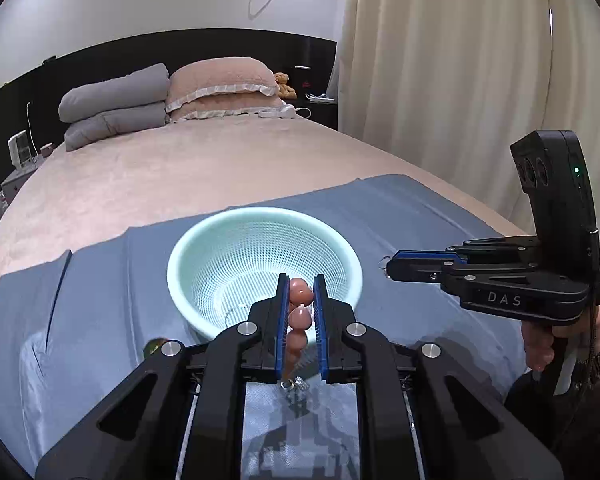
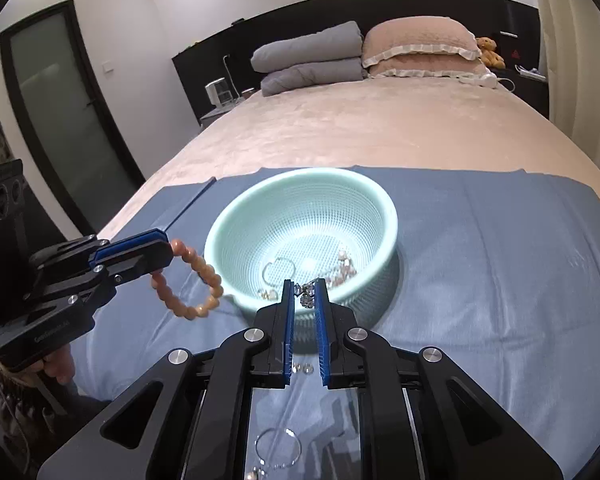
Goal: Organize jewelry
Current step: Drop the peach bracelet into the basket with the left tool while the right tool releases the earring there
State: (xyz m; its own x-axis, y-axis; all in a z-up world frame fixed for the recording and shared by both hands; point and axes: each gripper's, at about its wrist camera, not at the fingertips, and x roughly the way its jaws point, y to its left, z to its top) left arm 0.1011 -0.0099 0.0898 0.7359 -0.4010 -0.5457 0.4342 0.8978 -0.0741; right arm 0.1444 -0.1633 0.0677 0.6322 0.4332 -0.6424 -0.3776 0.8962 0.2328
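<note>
A mint-green mesh basket (image 1: 176,268) (image 2: 392,216) stands on a blue cloth (image 2: 480,260) spread over a bed. Several small silver and pink pieces lie in its bottom. My left gripper (image 1: 302,280) (image 2: 168,250) is shut on an orange bead bracelet (image 1: 300,318) (image 2: 210,272), which hangs in a loop left of the basket's near rim. My right gripper (image 2: 304,282) (image 1: 390,268) is shut on a small silver crystal piece (image 2: 307,296), held above the near rim. Both grippers are lifted off the cloth.
On the cloth near me lie a thin silver bangle (image 2: 278,450) and two small crystal bits (image 2: 302,368). A small amber-green item (image 1: 152,346) peeks out left of my left gripper. Pillows (image 1: 220,88) lie at the bed's head, and a curtain (image 1: 460,80) hangs at the right.
</note>
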